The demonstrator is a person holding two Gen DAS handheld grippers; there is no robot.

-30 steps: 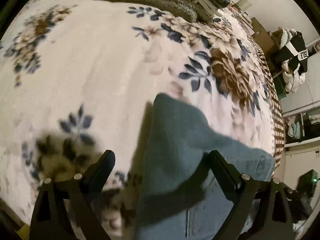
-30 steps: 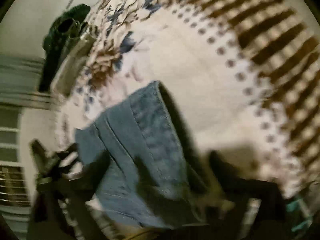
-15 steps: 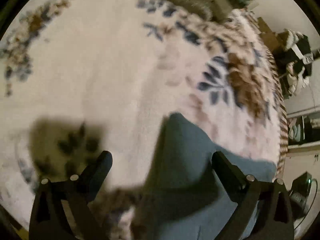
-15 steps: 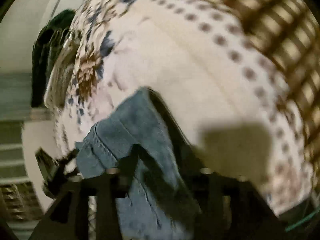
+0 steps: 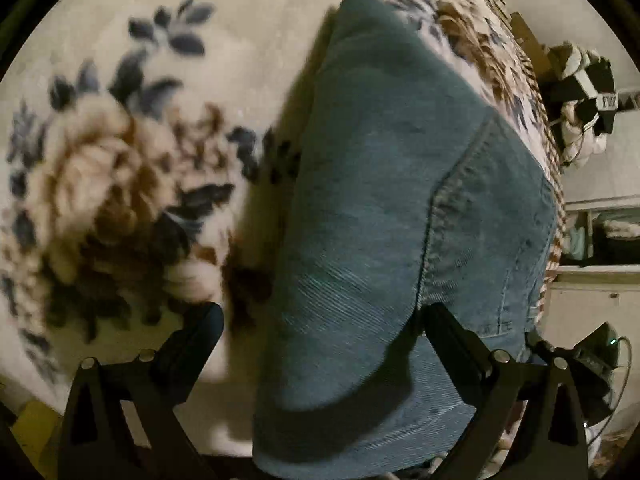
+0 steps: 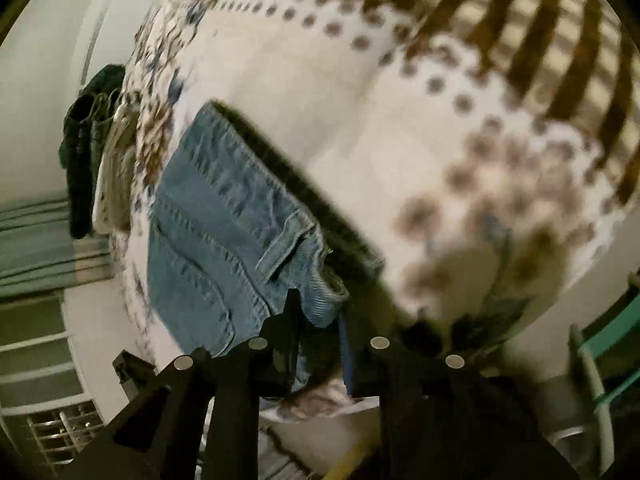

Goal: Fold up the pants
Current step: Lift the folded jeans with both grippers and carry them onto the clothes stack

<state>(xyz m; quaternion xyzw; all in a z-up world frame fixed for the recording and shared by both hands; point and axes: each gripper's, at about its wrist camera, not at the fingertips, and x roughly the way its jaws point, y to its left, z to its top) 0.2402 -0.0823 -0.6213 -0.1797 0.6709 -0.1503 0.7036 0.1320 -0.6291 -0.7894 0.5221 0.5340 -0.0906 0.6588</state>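
Observation:
Blue denim pants (image 5: 380, 208) lie folded on a floral blanket (image 5: 120, 160). In the left wrist view my left gripper (image 5: 320, 328) is open, its fingers on either side of the near folded end, not clamping it. In the right wrist view the pants (image 6: 216, 232) show the waistband with a belt loop. My right gripper (image 6: 320, 320) has its jaws close together at the waistband corner, and the denim edge runs between the fingers. The contact point is dark and blurred.
A stack of folded dark and light clothes (image 6: 96, 160) lies at the blanket's far end. The blanket's brown striped border (image 6: 520, 40) marks the bed edge. Clothes hang on a rack (image 5: 584, 100) beside the bed. A teal chair (image 6: 608, 340) stands at the right.
Both grippers have moved along the bed with the pants. The pants now fill much more of the left view. The right gripper's jaws have narrowed onto the waistband corner.

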